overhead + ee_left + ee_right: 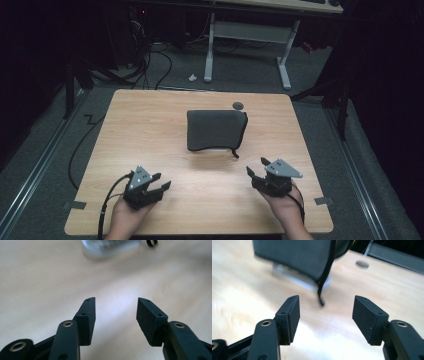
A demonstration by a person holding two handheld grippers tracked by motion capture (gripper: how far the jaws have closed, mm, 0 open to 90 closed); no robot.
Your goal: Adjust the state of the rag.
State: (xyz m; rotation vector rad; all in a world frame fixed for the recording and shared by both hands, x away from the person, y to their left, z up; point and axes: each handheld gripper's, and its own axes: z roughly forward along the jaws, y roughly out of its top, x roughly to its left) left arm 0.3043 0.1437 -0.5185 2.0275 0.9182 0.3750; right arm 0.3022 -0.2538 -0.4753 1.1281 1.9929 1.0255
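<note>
Grippers are held low near the table's front edge, the left gripper and right gripper both spread wide with nothing between the jaws. Beyond them a grey sleeve is laid flat mid-table, slightly nearer the right gripper. Its long axis is judged to run left to right, its open, black-trimmed end with the dangling pull turned rightward.
</note>
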